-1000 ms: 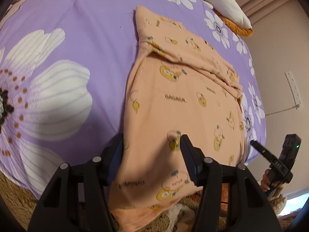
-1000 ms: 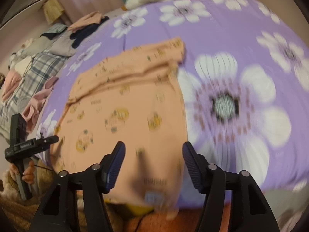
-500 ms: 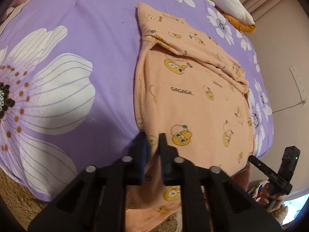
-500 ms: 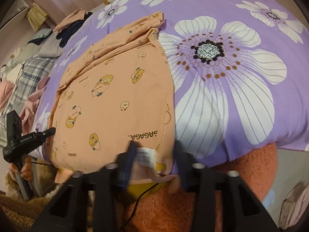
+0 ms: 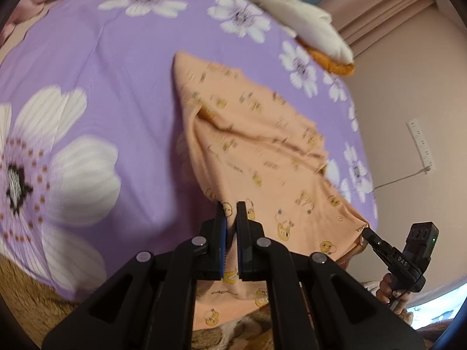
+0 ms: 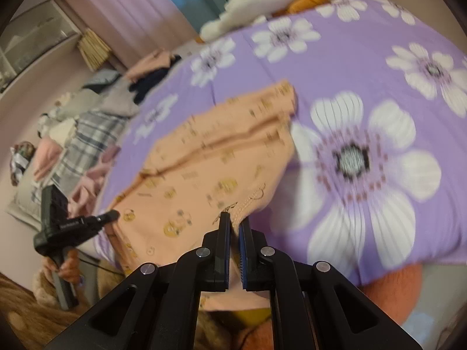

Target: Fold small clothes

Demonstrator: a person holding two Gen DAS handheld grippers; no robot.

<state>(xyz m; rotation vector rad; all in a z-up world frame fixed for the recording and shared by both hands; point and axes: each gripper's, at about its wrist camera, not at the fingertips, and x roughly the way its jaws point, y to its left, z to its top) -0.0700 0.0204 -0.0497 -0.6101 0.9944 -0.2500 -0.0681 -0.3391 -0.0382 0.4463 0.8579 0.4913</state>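
A small peach garment (image 5: 262, 151) printed with yellow cartoon figures lies on the purple flowered bedspread (image 5: 87, 67). Its near hem is lifted off the bed. My left gripper (image 5: 230, 208) is shut on the garment's near left corner. My right gripper (image 6: 235, 218) is shut on the near right corner of the same garment (image 6: 210, 169). The other gripper shows at the garment's far corner in each view: the right one (image 5: 394, 256) and the left one (image 6: 73, 224). The far part of the garment, with a fold across it, still rests on the bed.
A white and orange pillow (image 5: 300, 26) lies at the head of the bed. A pile of other clothes, plaid, grey, pink and dark (image 6: 87, 134), sits beside the bedspread (image 6: 379, 67) on the left. A wall with a power strip (image 5: 420, 143) is to the right.
Both grippers went from open above the hem to shut on the garment's near corners. They have since lifted the near hem up off the bed edge.
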